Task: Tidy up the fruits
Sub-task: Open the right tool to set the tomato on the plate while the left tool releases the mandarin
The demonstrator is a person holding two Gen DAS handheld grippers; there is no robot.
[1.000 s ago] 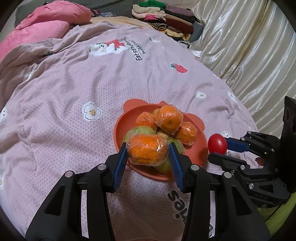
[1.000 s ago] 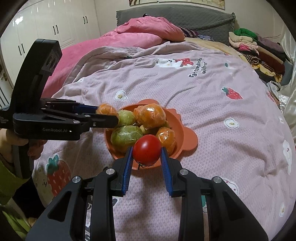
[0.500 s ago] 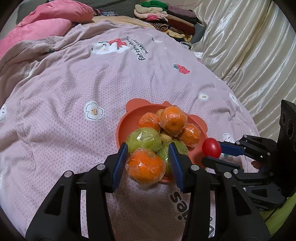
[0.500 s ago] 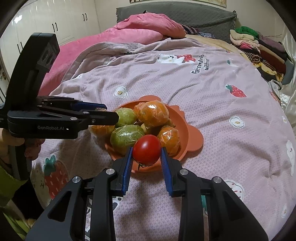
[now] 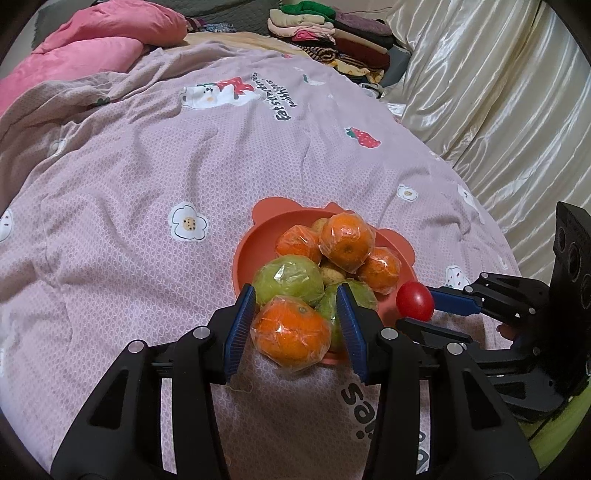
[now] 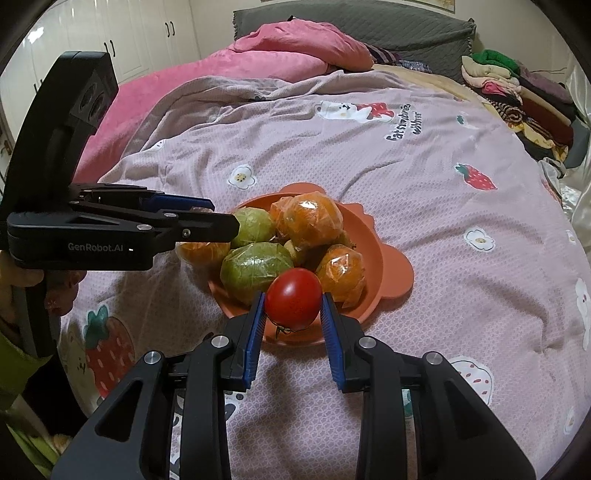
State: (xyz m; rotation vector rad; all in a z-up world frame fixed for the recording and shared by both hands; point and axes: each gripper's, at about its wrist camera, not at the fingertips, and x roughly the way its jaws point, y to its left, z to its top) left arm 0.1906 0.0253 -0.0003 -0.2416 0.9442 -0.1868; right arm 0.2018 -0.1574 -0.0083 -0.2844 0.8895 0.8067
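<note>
Left wrist view: left gripper point(image 5: 295, 325) clamped on plastic-wrapped orange point(image 5: 291, 336), blue ribbed pads pressing both sides. Sat higher and over plate middle a second ago; now dropped to near rim of orange plate point(image 5: 246, 254), hanging half over rim and half over bedspread point(image 5: 147, 155). Probably being taken out of the pile for sorting, not put back; a judgement only. Left on plate: wrapped green fruits point(image 5: 288, 278), three more wrapped oranges point(image 5: 345, 242), small yellowish fruit peeking between. Film crinkled, glossy, loose at folds, likely slippery. Plate smooth, matte, round with two ear-shaped tabs. Bedspread mauve, fine waffle weave, flower and strawberry prints, soft and wrinkled, so poor footing for round fruit. Right gripper point(image 5: 417, 308) seen at right edge, closed on red tomato point(image 5: 414, 300), just beside plate. Cream satin curtain point(image 5: 498, 110) behind, folded clothes point(image 5: 332, 33) far off

Right wrist view: right gripper point(image 6: 293, 314) closed on tomato point(image 6: 294, 299), held just as half a second back, over near rim of plate point(image 6: 380, 266). Skin smooth, shiny, unwrapped, green stem pointing down. Left gripper point(image 6: 207, 225) reached in from left, side-on; wrapped orange point(image 6: 201, 251) partly hidden under its finger, at plate's left edge, lower than before. Both fruits off the pile and gripped, placing not yet done. Pink duvet point(image 6: 258, 62) and grey headboard at back, white wardrobe doors upper left
</note>
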